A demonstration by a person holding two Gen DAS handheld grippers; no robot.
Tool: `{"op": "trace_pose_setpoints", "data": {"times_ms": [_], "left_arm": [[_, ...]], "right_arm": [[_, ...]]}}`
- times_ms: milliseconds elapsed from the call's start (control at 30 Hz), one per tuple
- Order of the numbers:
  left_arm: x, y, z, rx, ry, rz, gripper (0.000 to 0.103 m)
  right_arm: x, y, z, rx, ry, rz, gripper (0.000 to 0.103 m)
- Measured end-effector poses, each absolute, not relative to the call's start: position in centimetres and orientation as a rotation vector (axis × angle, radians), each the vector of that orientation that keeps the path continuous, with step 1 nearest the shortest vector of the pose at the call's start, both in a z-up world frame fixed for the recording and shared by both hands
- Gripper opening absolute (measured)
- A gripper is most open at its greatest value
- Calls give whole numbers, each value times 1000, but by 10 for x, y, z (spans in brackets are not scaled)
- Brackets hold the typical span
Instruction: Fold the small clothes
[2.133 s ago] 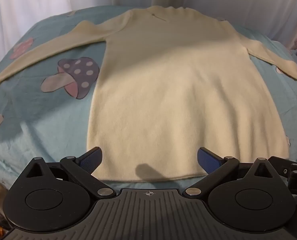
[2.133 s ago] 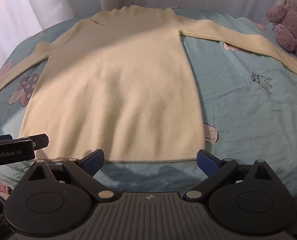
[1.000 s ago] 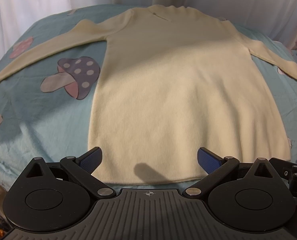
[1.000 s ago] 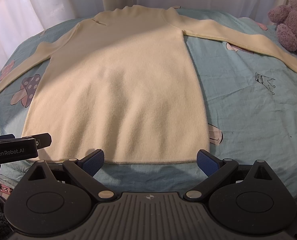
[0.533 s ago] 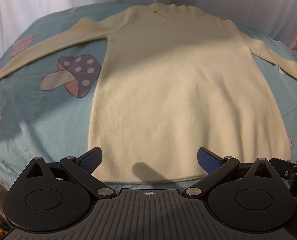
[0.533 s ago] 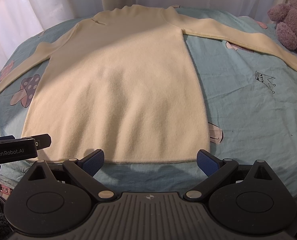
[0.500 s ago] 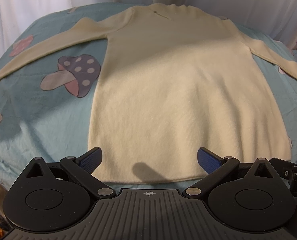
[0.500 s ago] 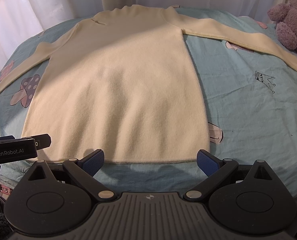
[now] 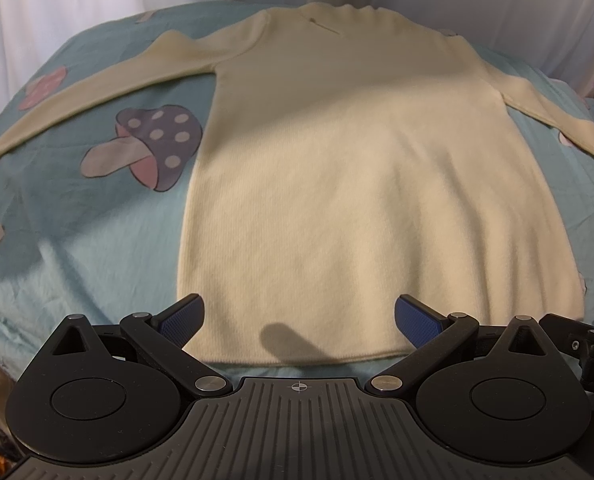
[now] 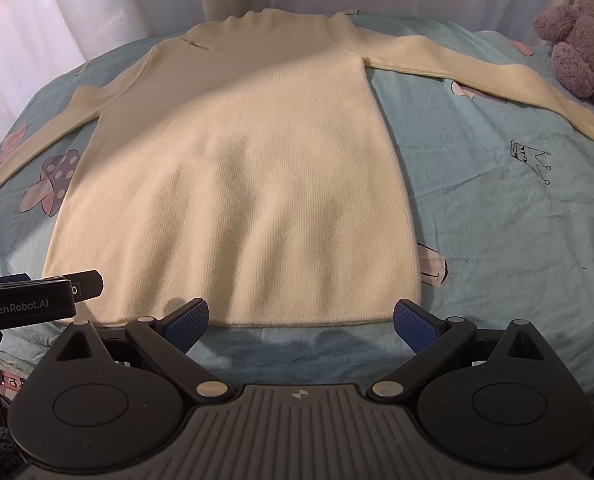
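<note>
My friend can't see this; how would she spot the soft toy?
Start at the cream knitted sweater spread flat on the pale blue printed bedsheet. Follow its right sleeve outward to the purple plush teddy bear, the only fluffy, raised thing there.

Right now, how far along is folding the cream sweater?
Done: the cream knit sweater lies flat on the light-blue mushroom-print bedsheet, both sleeves spread out. In hand: nothing; the left gripper and right gripper hover open near the hem. Left: every fold, sleeves and body.
</note>
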State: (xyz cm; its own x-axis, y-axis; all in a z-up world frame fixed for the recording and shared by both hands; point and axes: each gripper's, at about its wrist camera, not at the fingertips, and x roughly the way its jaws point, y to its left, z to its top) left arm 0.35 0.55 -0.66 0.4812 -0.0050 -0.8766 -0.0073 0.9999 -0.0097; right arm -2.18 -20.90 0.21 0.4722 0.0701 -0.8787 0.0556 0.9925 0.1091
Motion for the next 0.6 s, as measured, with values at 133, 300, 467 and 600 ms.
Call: {"op": "trace_pose_setpoints", "data": {"times_ms": [133,300,467,600], "left_arm": [[3,5,-7,-13,1069,2,103],[4,5,-8,-14,1072,2,103],[7,6,-9,-17,1080,2,103],[7,6,-9,-17,1081,3,103]], "right_arm": [[-22,-209,2,128,1078,11,99],[-21,-208,2,130,1080,9,99],[-21,-208,2,129,1074,14,99],[-20,-207,2,129,1075,19,99]]}}
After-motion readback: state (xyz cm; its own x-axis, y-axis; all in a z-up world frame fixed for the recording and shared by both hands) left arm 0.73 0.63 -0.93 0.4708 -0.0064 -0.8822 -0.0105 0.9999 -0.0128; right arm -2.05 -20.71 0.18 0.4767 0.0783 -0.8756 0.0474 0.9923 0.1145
